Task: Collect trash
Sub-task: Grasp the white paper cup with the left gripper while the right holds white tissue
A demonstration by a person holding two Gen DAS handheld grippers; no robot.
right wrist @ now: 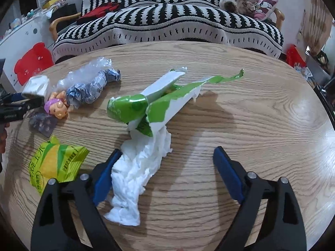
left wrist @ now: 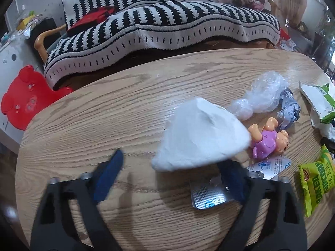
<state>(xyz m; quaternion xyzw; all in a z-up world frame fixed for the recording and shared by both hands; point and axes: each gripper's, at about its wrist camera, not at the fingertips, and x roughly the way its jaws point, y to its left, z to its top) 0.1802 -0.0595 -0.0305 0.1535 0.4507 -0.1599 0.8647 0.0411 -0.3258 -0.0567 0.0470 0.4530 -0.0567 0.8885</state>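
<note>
Yellow-green snack packet [left wrist: 315,185] near the table's right edge reads "BAKED" with partly cut-off letters beside it; in the right wrist view its Chinese characters are visible but hard to read. A foil blister sheet [left wrist: 209,196] carries a blue logo too small to make out. The left gripper [left wrist: 169,167] has its jaws spread wide, and a white crumpled tissue [left wrist: 199,138] hides the right finger's tip; whether it touches cannot be told. The right gripper [right wrist: 167,163] is also spread, its left finger against a white tissue wad [right wrist: 136,173] below a torn green-and-white wrapper [right wrist: 155,106]. A purple doll [left wrist: 270,140] lies on the wooden table [left wrist: 104,115] beside clear plastic [left wrist: 263,96].
</note>
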